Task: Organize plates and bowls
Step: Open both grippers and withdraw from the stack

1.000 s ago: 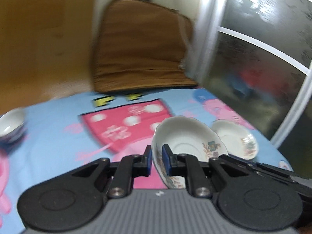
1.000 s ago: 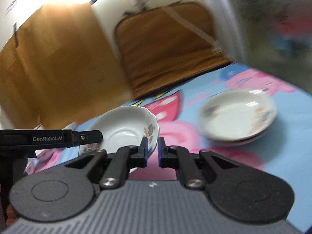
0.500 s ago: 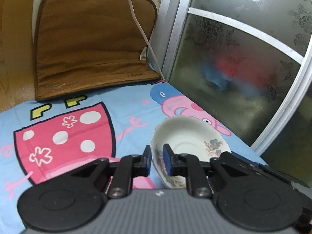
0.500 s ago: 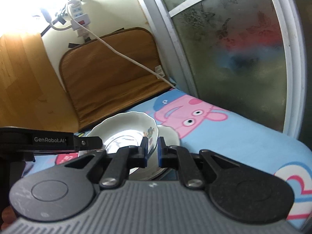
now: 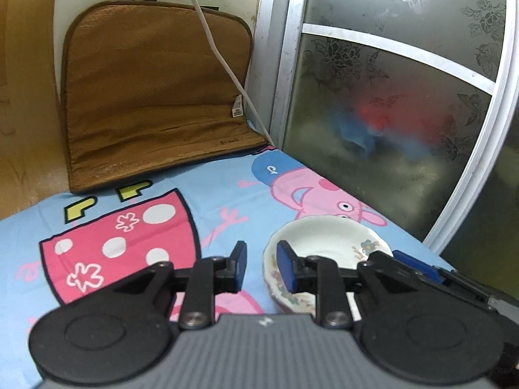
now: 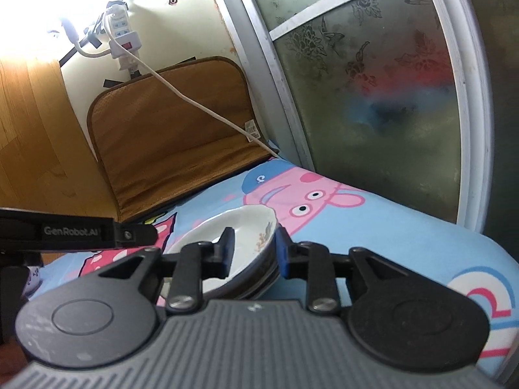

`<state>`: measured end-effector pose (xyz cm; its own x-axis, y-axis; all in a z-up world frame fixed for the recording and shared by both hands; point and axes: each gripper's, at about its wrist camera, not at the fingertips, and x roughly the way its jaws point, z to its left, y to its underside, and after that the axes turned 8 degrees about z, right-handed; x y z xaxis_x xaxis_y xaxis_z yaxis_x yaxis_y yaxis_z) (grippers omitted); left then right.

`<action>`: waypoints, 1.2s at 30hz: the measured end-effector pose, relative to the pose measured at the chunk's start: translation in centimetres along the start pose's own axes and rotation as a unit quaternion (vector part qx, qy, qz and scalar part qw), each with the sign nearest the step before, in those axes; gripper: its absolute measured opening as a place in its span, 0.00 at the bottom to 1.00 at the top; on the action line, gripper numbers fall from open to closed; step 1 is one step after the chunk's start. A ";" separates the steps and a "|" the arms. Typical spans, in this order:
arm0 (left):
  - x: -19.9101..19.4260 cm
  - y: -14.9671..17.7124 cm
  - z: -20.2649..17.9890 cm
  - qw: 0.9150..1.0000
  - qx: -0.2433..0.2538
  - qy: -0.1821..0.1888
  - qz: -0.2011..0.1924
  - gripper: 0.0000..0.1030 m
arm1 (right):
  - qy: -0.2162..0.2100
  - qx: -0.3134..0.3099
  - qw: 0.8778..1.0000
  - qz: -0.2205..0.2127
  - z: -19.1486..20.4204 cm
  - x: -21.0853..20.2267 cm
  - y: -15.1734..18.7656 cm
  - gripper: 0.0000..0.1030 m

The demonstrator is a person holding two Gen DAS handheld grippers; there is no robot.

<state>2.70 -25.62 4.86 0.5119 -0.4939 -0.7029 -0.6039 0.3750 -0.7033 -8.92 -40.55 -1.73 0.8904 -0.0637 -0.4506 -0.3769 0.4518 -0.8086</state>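
Note:
A white plate with a flower pattern (image 5: pixel 327 238) rests on top of a stack of like plates (image 6: pixel 259 280) on the cartoon sheet, near the glass door. My left gripper (image 5: pixel 263 267) straddles the plate's left rim; its jaws are opening and a gap shows beside the rim. My right gripper (image 6: pixel 254 254) straddles the right rim of the same plate (image 6: pixel 240 233); its jaws are opening too, one pad inside the plate and one outside. The right gripper's finger (image 5: pixel 418 267) shows behind the plate, and the left gripper's arm (image 6: pixel 74 230) reaches in from the left.
A brown cushion (image 5: pixel 155 97) leans on the wall behind the sheet (image 5: pixel 214 191). A white cable (image 5: pixel 220 61) hangs across it from a power strip (image 6: pixel 125 37). The frosted glass door (image 5: pixel 389 103) runs close along the right. A wooden panel (image 6: pixel 29 136) stands on the left.
Both pairs of jaws were shut on the plate's rim and have now parted. The plate has come down onto the stack beside the glass door.

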 end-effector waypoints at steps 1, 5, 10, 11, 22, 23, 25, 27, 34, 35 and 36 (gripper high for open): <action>-0.2 0.1 0.1 1.000 0.000 -0.003 0.001 0.21 | 0.004 0.001 1.000 -0.002 0.0 -0.1 0.1 0.30; -0.8 0.6 0.5 1.000 -0.004 -0.011 0.004 0.21 | 0.024 -0.014 0.999 -0.022 0.6 -0.8 0.2 0.31; -1.9 1.2 1.1 1.000 -0.006 -0.018 0.000 0.21 | 0.010 -0.022 0.999 -0.026 1.5 -1.5 0.5 0.31; -2.1 1.4 1.2 1.000 -0.006 -0.021 -0.001 0.21 | 0.007 -0.024 0.999 -0.026 1.8 -1.6 0.6 0.31; -4.7 4.9 4.4 0.998 -0.016 -0.058 0.000 0.30 | -0.049 -0.029 0.998 0.012 5.4 -1.6 2.7 0.31; -5.0 5.3 4.9 0.998 -0.019 -0.063 0.000 0.33 | -0.053 -0.032 0.998 0.016 5.8 -1.7 3.0 0.31; -5.6 6.1 5.8 0.997 -0.026 -0.071 -0.001 0.35 | -0.063 -0.040 0.997 0.024 6.8 -1.7 3.3 0.31; -6.3 6.8 6.7 0.996 -0.033 -0.080 -0.003 0.39 | -0.071 -0.051 0.996 0.030 7.8 -1.7 3.6 0.32; -9.4 9.9 9.9 0.992 -0.058 -0.113 -0.018 0.44 | -0.112 -0.086 0.989 0.041 11.8 -2.3 4.6 0.34; -9.8 10.2 10.3 0.991 -0.062 -0.118 -0.020 0.44 | -0.118 -0.090 0.988 0.043 12.4 -2.3 4.8 0.34; -10.2 10.7 10.8 0.990 -0.067 -0.123 -0.021 0.45 | -0.124 -0.093 0.987 0.045 12.8 -2.4 5.1 0.34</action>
<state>-2.40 -8.14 3.32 0.6614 -0.2941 -0.6900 -0.6461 0.2437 -0.7232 -9.70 -26.68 0.09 0.8781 0.1986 -0.4354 -0.4762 0.2734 -0.8357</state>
